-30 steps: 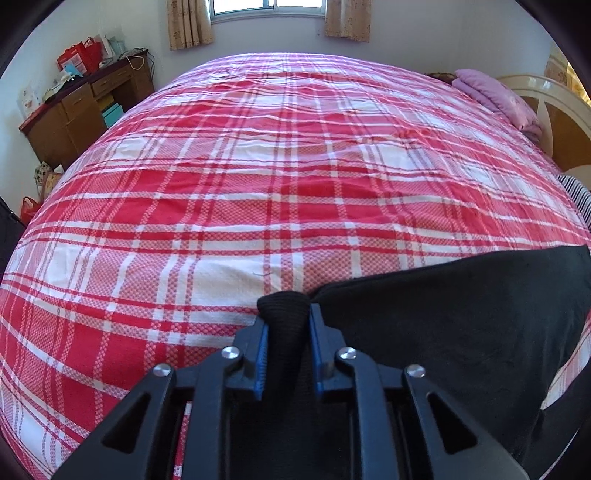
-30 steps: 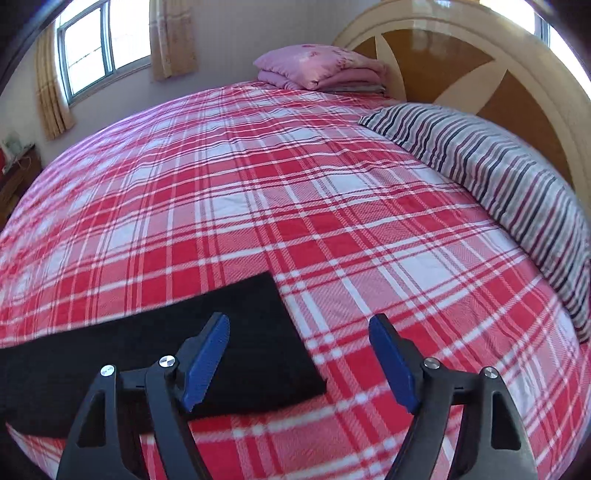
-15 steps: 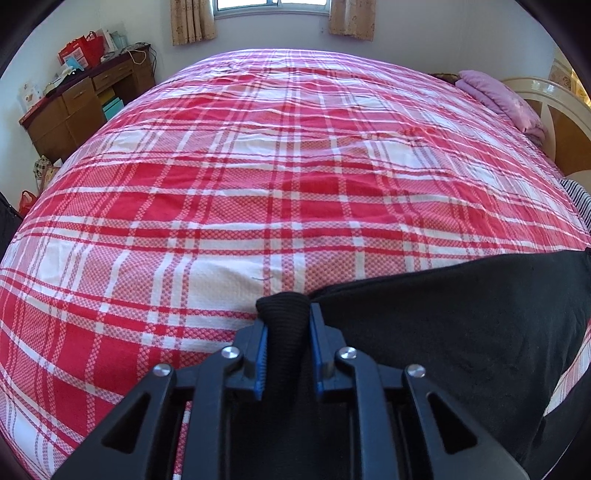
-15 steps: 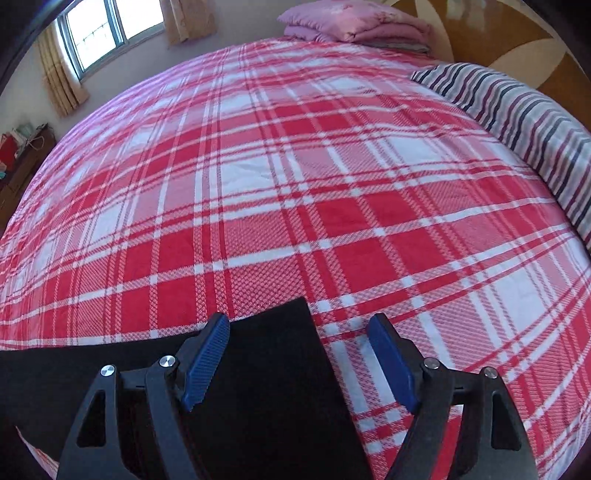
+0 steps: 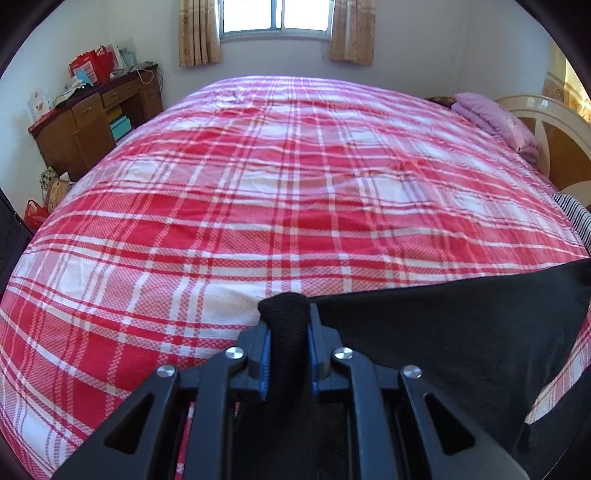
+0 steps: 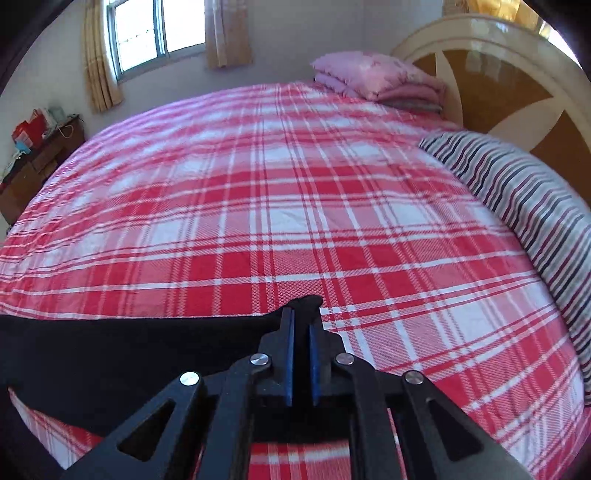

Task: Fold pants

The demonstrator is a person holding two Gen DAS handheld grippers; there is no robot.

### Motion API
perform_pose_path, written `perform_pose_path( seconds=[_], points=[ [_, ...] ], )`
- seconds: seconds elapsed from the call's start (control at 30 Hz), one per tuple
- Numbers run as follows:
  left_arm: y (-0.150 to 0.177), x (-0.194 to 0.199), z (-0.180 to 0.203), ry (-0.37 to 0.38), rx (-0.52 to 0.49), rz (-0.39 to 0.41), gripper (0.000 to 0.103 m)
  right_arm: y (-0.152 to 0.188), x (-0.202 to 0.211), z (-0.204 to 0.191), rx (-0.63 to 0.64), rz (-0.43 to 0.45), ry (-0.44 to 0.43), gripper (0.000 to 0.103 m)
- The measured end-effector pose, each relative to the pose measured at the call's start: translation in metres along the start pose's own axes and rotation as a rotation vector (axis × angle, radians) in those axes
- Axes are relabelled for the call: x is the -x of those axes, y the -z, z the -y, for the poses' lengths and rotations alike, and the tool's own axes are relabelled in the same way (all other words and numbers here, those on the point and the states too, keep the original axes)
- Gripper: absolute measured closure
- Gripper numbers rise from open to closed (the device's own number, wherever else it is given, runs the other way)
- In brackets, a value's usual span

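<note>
The black pants (image 5: 436,332) are lifted over the near part of a bed with a red and white plaid cover (image 5: 295,184). My left gripper (image 5: 284,325) is shut on a bunched end of the pants, and the cloth stretches away to its right. My right gripper (image 6: 301,325) is shut on the other end of the pants (image 6: 129,350), and the cloth stretches away to its left. Its blue pads stand close together with a corner of cloth sticking out above them.
A striped pillow (image 6: 524,206) lies at the right edge of the bed. A folded pink quilt (image 6: 380,79) sits by the round headboard (image 6: 517,74). A wooden desk (image 5: 96,122) with clutter stands by the far left wall under a window (image 5: 277,16).
My right gripper was open over the pants' end and has shut on it and lifted it. My left gripper keeps its hold and has tilted up, showing more of the room.
</note>
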State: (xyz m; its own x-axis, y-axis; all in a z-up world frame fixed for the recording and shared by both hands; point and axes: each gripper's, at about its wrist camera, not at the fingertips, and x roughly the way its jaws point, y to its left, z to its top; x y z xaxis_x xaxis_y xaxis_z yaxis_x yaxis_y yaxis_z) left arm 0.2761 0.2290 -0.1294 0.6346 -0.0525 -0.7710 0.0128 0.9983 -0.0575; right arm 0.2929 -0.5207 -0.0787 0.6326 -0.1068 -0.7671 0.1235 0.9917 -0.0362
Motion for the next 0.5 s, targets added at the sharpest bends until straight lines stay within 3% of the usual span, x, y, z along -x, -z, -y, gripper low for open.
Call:
perform_pose_path(
  seconds=[0.23,0.5],
  points=[
    [0.004,0.037,-0.006,0.069,0.057,0.103,0.086,0.022,0.086,0.003,0.007,0.148,-0.005,0.097],
    [0.03,0.082,-0.017,0.143,0.093,0.21,0.086,0.078,0.139,0.05,-0.047,0.219,-0.006,0.097]
  ],
)
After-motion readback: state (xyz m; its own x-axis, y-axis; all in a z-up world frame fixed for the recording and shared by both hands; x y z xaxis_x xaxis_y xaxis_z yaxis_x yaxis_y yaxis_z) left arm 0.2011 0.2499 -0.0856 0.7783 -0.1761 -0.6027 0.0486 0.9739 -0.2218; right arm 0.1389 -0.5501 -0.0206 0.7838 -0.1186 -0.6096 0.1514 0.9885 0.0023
